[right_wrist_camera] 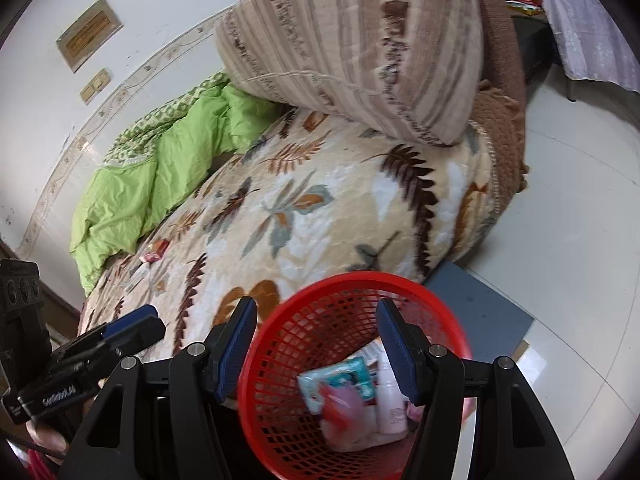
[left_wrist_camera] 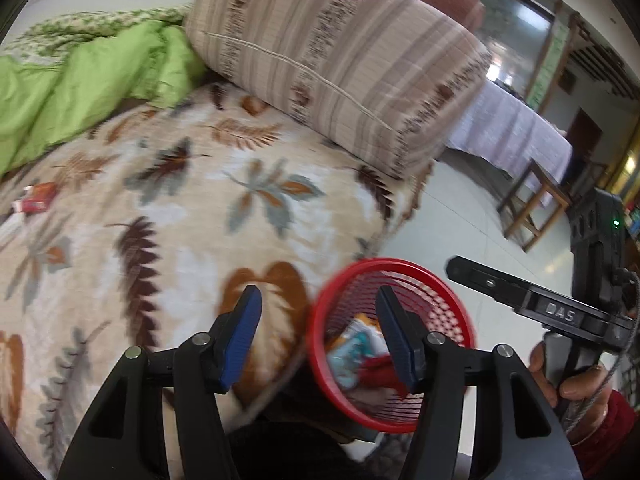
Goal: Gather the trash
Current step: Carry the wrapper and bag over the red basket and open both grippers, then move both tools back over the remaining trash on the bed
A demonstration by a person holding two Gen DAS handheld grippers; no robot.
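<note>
1. A leaf-patterned blanket [right_wrist_camera: 320, 216] is spread over the bed
2. A striped folded quilt [right_wrist_camera: 360, 40] is laid at the bed's far end
3. A green duvet [right_wrist_camera: 160, 168] is bunched along the wall-side edge

The bin [right_wrist_camera: 320, 360] is bright red with an open mesh pattern, and inside it lie a teal-and-white packet [right_wrist_camera: 340, 380], a white bottle [right_wrist_camera: 391, 404] and a red scrap [right_wrist_camera: 336, 408]. The blanket [right_wrist_camera: 320, 208] on the bed is cream, printed with brown, rust-orange and grey-blue leaves. A quilt [right_wrist_camera: 132, 196] is lime green with a green-and-white patterned edge. The folded bedding [right_wrist_camera: 360, 48] is beige with brown and pinkish stripes. A small box [right_wrist_camera: 154, 251] on the blanket is red and white. Each gripper [left_wrist_camera: 320, 340] is black with blue pads [left_wrist_camera: 240, 336]. The floor [right_wrist_camera: 568, 240] is pale off-white tile, with a grey-blue mat [right_wrist_camera: 488, 308] on it. A cloth [left_wrist_camera: 508, 136] in the background is pale lilac.
</note>
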